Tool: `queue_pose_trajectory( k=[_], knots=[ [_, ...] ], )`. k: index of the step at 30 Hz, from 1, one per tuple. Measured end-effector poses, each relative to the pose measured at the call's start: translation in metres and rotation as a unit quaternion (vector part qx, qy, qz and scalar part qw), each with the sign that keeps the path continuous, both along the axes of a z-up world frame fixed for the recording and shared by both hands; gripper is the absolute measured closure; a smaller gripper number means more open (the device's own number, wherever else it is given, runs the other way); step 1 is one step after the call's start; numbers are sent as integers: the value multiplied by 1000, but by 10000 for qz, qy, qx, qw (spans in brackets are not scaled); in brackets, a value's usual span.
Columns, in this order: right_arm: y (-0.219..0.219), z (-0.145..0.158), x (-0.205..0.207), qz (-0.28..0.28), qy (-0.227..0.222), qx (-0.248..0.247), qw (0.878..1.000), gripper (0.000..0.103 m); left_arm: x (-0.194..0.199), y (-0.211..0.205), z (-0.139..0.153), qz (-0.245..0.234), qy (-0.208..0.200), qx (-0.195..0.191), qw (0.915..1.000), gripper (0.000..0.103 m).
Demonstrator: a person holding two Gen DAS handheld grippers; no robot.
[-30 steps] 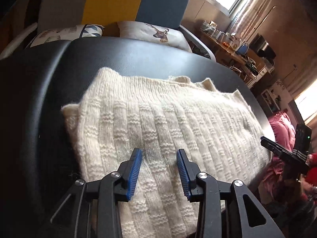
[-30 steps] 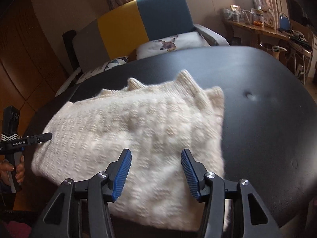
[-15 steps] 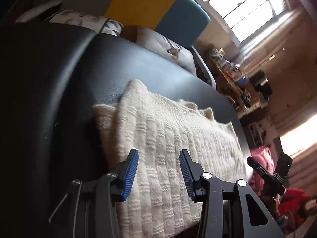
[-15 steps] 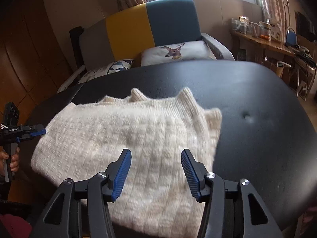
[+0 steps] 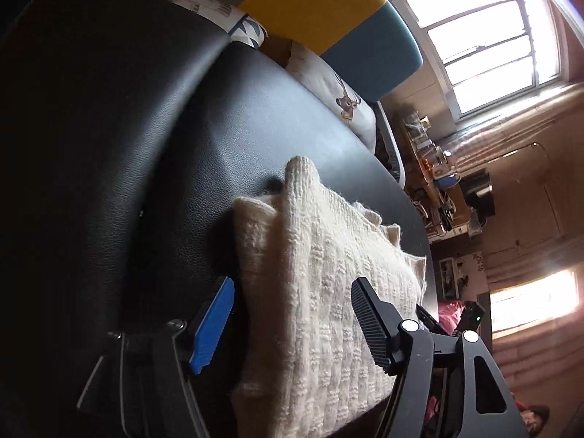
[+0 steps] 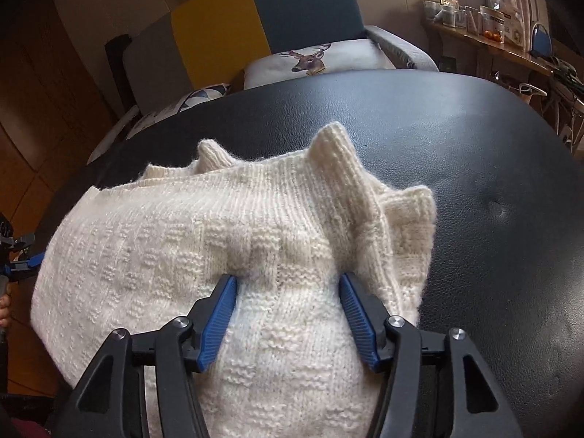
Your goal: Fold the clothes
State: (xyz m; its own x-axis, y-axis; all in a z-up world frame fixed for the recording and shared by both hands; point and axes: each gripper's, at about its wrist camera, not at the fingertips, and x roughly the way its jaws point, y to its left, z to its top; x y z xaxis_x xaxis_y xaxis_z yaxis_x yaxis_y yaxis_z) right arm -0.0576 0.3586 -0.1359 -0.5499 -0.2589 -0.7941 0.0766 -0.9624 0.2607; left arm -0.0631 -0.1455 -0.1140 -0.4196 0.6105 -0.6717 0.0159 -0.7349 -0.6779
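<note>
A cream knitted sweater lies folded on the black leather table. My left gripper is open at the sweater's left end; its blue-padded finger is beside the edge over the table and its other finger is over the knit. In the right wrist view the sweater shows ribbed corners sticking up at its far edge. My right gripper is open, and both fingertips press into the knit near its right end, with a hump of fabric between them. The left gripper shows at the far left edge.
Behind the table stands a sofa with a yellow and teal back and a deer cushion. A cluttered wooden shelf runs along the right wall. Bare black table lies right of the sweater. A pink cloth lies beyond the table.
My left gripper has swung to the sweater's left end and its fingers stand wider apart. My right gripper has come forward and down until its fingertips sink into the knit.
</note>
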Motion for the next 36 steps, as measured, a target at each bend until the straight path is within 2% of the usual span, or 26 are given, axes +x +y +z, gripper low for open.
queue_pose_trajectory(
  k=[2, 4, 7, 9, 11, 14, 17, 19, 21, 23, 24, 25, 26, 29, 34, 36],
  knots=[
    [2, 0, -1, 6, 2, -32, 10000, 43, -2, 5, -1, 28, -23, -333, 9994, 34],
    [2, 0, -1, 15, 24, -37, 10000, 43, -4, 7, -7, -66, -229, -153, 9996, 31],
    [2, 0, -1, -2, 76, -55, 10000, 43, -5, 11, -21, -143, -552, 266, 9980, 30],
    [2, -1, -1, -27, 124, -67, 9999, 43, -4, 8, -28, 37, -595, 669, 9960, 28],
    [2, -2, -1, -41, 162, -75, 9998, 43, -7, 2, -35, 234, -750, 1130, 9905, 27],
    [2, -3, -2, -39, 195, -90, 9998, 43, -11, -3, -40, 349, -865, 1663, 9816, 16],
    [4, -3, -1, -19, 212, -130, 9997, 42, -13, 1, -38, 409, -894, 1623, 9818, 12],
    [4, -3, -2, 9, 213, -140, 9997, 43, -15, 10, -33, 348, -839, 1494, 9846, 4],
    [5, -4, -3, 39, 230, -149, 9996, 43, -17, 17, -30, 291, -797, 1359, 9871, 5],
    [5, -4, -4, 74, 225, -161, 9996, 43, -18, 23, -28, 224, -812, 1120, 9901, 21],
    [4, -3, -5, 104, 210, -143, 9996, 43, -19, 26, -33, 218, -989, 918, 9906, 64],
    [4, -2, -5, 170, 203, -98, 9996, 43, -20, 29, -38, 215, -1158, 729, 9904, 78],
    [3, -1, -6, 238, 196, -53, 9995, 43, -19, 27, -42, 295, -1173, 892, 9886, 78],
    [3, 6, -7, 539, 80, 61, 9985, 43, -18, 25, -43, 326, -1125, 993, 9881, 79],
    [6, 40, 0, 1304, 146, 446, 9904, 43, -26, 19, -36, 323, -1075, 841, 9901, 80],
    [3, 45, 1, 1638, 28, 620, 9845, 43, -30, 17, -34, 306, -1053, 772, 9910, 80]
  ],
)
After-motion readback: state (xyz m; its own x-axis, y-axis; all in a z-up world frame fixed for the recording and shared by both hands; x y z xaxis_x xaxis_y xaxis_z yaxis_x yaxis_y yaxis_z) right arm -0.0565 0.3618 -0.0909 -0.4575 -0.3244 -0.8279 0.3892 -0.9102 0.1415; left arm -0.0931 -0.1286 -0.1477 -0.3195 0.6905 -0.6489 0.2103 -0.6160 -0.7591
